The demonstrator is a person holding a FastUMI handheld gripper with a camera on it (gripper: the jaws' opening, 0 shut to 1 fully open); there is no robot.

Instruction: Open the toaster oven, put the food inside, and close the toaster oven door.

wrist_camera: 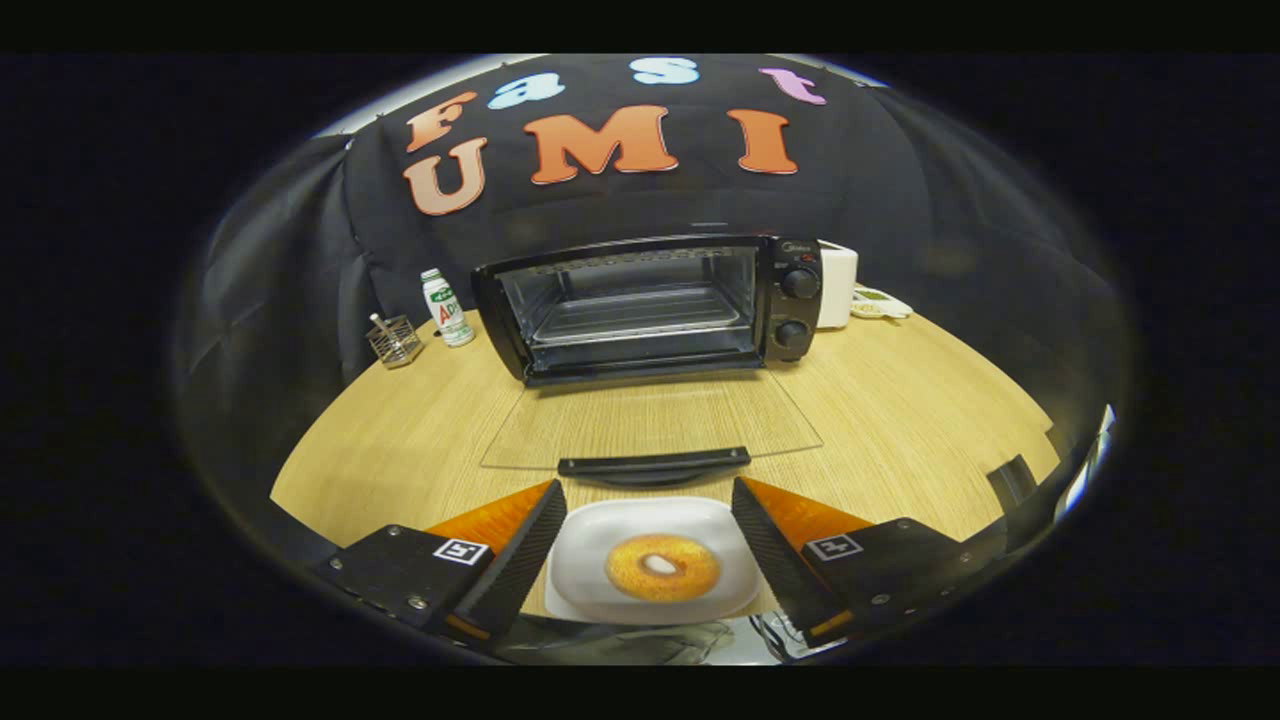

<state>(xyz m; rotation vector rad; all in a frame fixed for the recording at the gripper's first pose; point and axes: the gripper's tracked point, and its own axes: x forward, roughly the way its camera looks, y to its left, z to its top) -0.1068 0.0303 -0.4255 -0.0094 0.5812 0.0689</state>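
The black toaster oven (650, 300) stands at the back of the wooden table (900, 400). Its glass door (650, 425) lies folded down flat toward me, and the black door handle (653, 463) sits just ahead of my fingertips. The cavity holds a bare wire rack (640, 315). A white square plate (590, 530) carries a golden ring-shaped pastry (662, 567). My gripper (648, 487) is shut on the plate, one finger pressing each side edge. The plate hangs over the table's front edge.
Two knobs (800, 283) sit on the oven's right panel. A white bottle (447, 308) and a small wire basket (393, 340) stand left of the oven. A white appliance (838, 285) stands close behind its right side.
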